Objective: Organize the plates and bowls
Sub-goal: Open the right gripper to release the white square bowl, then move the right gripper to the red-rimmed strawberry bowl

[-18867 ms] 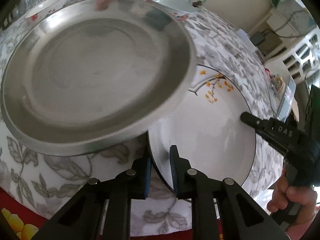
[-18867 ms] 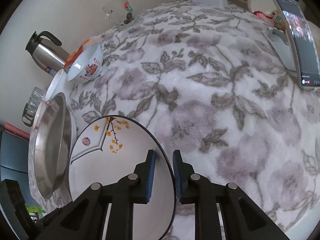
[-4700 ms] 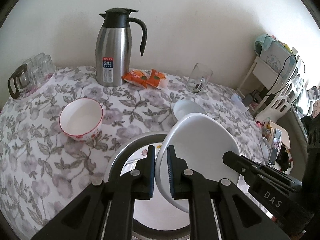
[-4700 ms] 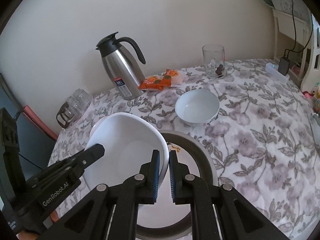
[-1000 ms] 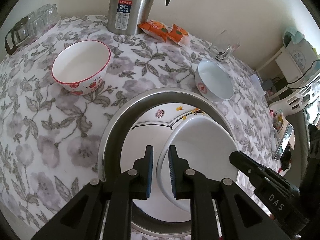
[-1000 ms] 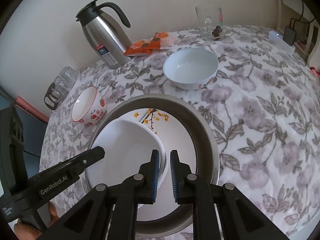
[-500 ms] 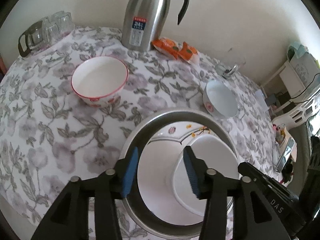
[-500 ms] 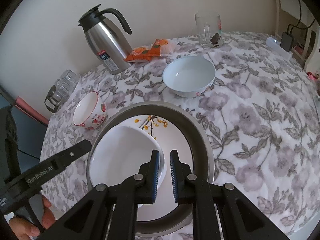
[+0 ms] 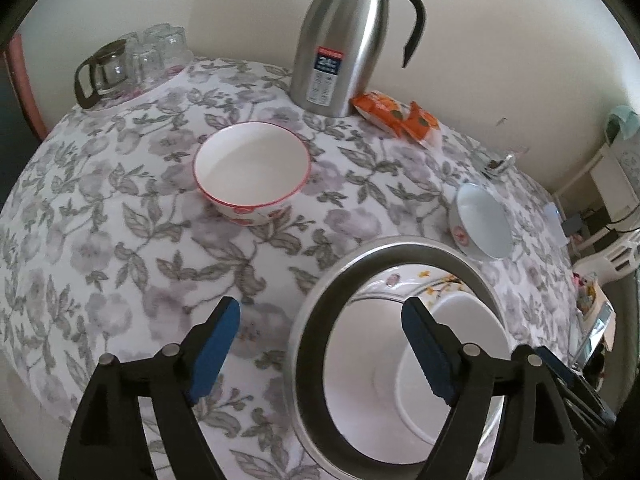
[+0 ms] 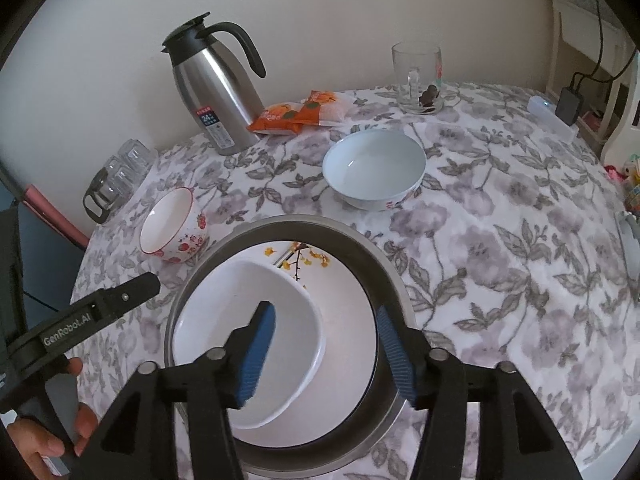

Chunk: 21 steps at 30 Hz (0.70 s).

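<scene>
Glossy squarish white dish (image 10: 248,344), round steel pan (image 10: 384,280), floral tablecloth (image 10: 500,240)

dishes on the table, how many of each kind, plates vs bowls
Plates: 3, stacked: steel plate, flowered plate inside it, plain white dish on top.
Bowls: 2, loose on the cloth: red-rimmed bowl, pale blue bowl.
Total: 5

Centre: brushed-metal pan (image 10: 384,276) holding glossy ceramic plates (image 10: 348,320); upper left: polished steel flask (image 10: 214,92); matt floral cloth over the worktop (image 10: 500,240).
</scene>
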Each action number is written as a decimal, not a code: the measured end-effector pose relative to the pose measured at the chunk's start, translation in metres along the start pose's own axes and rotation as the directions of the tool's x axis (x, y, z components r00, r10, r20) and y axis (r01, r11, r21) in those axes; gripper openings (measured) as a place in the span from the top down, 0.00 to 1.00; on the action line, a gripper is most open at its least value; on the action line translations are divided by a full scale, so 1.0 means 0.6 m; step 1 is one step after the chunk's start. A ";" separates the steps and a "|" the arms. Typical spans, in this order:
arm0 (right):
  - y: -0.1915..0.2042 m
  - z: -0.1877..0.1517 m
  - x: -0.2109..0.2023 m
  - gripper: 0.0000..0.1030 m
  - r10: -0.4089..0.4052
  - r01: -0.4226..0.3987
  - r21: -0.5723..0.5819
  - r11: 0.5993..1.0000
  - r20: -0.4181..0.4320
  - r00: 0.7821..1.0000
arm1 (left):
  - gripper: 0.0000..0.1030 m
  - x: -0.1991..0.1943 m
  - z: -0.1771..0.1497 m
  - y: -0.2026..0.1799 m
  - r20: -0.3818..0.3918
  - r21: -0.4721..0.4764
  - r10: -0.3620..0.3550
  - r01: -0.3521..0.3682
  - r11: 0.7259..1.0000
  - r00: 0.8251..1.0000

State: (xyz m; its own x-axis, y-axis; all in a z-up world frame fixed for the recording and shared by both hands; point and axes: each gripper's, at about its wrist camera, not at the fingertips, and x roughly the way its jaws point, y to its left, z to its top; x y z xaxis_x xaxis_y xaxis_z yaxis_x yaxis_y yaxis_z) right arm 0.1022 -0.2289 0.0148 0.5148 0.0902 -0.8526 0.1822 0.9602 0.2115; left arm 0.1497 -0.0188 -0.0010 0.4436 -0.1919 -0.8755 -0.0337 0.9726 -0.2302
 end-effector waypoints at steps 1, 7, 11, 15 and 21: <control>0.000 0.000 0.000 0.32 -0.003 0.003 -0.001 1.000 0.002 1.000 | 0.18 0.000 0.000 0.002 0.005 -0.002 0.008 -0.008 1.000 1.000; -0.007 0.001 0.003 0.12 -0.015 0.015 0.008 1.000 0.006 1.000 | 0.15 0.004 0.005 0.020 0.014 -0.031 0.053 -0.053 0.998 0.998; -0.008 0.001 0.004 0.00 -0.024 0.024 0.010 1.000 0.009 1.000 | 0.14 0.004 0.007 0.032 0.020 -0.055 0.072 -0.071 0.996 0.997; -0.008 0.000 0.002 0.00 -0.020 0.020 0.006 1.000 0.023 1.000 | 0.14 0.003 0.012 0.044 0.025 -0.071 0.086 -0.084 0.994 0.996; -0.005 0.001 -0.005 0.00 -0.012 0.012 0.002 1.000 0.069 0.998 | 0.13 -0.010 0.029 0.066 0.085 -0.090 0.109 -0.102 0.991 0.990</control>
State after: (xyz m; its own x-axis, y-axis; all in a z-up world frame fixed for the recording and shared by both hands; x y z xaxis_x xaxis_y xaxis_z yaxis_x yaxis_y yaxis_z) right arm 0.1008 -0.2319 0.0170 0.5694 0.0600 -0.8198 0.1901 0.9607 0.2023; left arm 0.1612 0.0230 0.0024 0.5114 -0.0726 -0.8562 -0.1594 0.9711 -0.1776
